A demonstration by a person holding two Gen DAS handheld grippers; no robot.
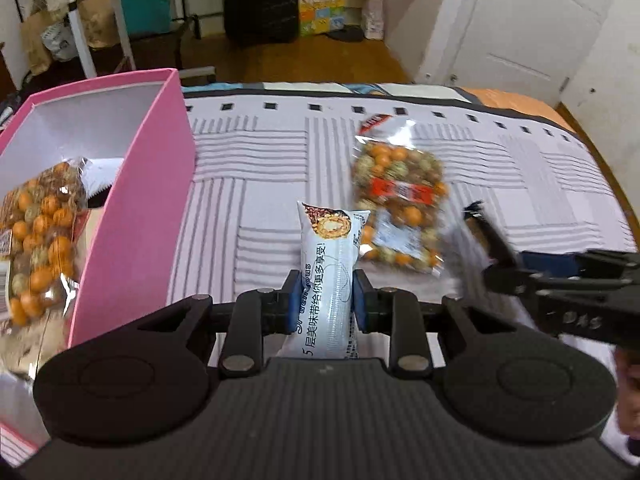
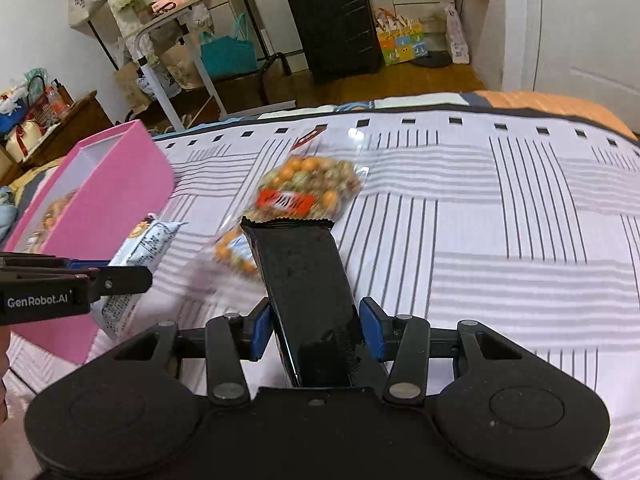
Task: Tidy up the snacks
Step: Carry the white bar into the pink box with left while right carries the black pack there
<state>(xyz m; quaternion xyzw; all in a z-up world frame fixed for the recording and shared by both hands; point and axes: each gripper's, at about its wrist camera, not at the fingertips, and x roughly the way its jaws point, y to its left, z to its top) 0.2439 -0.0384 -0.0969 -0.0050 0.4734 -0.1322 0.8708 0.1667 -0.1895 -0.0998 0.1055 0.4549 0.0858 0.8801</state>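
My left gripper (image 1: pixel 323 300) is shut on a pale blue-white snack packet (image 1: pixel 330 272), held above the bed just right of the pink box (image 1: pixel 136 216). The packet also shows in the right wrist view (image 2: pixel 140 252). My right gripper (image 2: pixel 316 322) is shut on a long black snack packet (image 2: pixel 304 280); it shows blurred at the right in the left wrist view (image 1: pixel 492 240). A clear bag of orange and green coated nuts (image 1: pixel 400 192) lies on the bed ahead of both grippers, also in the right wrist view (image 2: pixel 308 188). A similar nut bag (image 1: pixel 40 236) lies inside the pink box.
The bed has a white sheet with grey stripes (image 2: pixel 500 220). Beyond its far edge stand a black suitcase (image 2: pixel 334 28), a teal bag (image 2: pixel 228 52), a white rack (image 2: pixel 160 64) and a white door (image 1: pixel 532 28). The left gripper body (image 2: pixel 60 288) reaches in from the left.
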